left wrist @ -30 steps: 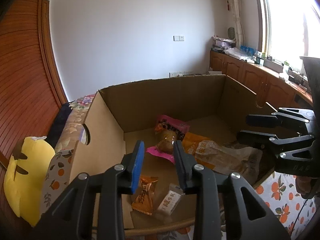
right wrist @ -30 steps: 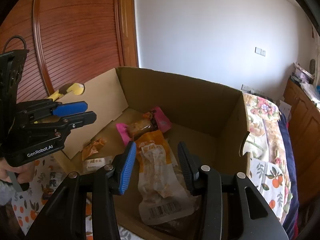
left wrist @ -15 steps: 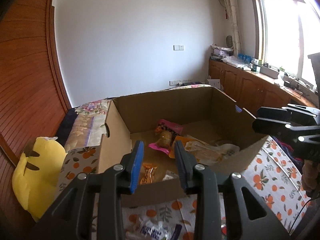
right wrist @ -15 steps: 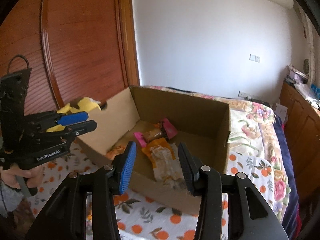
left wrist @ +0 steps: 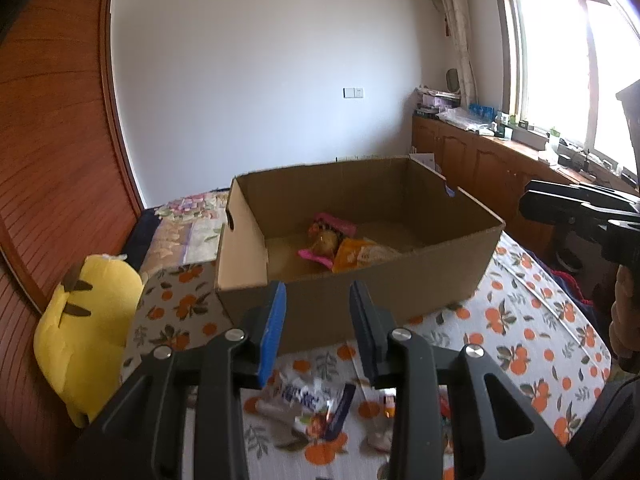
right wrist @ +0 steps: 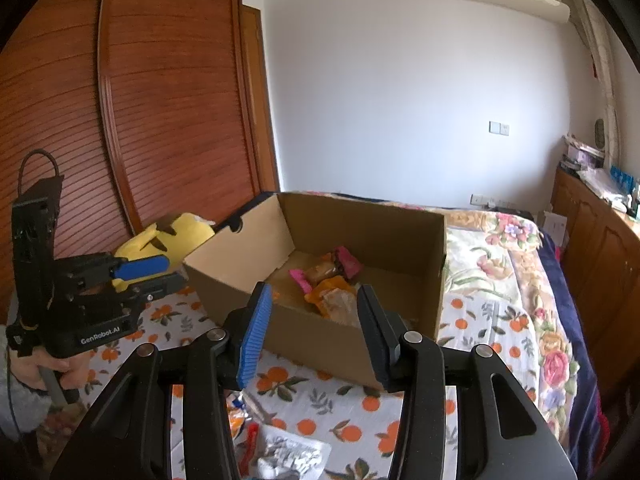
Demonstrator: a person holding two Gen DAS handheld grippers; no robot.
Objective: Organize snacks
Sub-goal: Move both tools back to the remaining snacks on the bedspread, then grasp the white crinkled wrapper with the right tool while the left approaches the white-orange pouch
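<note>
Plush (left wrist: 86,320), yellow and soft, slumped at far left against the ribbed wooden door. Just right of it, left gripper (left wrist: 316,328): jaws apart a modest gap, nothing between them, one blue ribbed pad and one black. Pulled back and up out of the box (left wrist: 360,300) since a second ago, when both grippers hung over its floor; now the whole carton shows, near wall in front of the jaws. Means one drop finished, probably, and a reach for the next packet due. Box of plain brown corrugated card, open-topped, a hand slot in the left wall, resting on the bed (left wrist: 520,340) with its orange-print sheet. Inside, toward the middle: pink wrapper (left wrist: 332,226), crinkly foil, and orange pouch (left wrist: 352,252), glossy, lying touching. Near edge, under the jaws: loose packets (left wrist: 308,400), blurred white and blue film, not yet boxed. Right gripper (right wrist: 314,328): jaws somewhat wider, likewise empty, also drawn back to the near side of the box.
</note>
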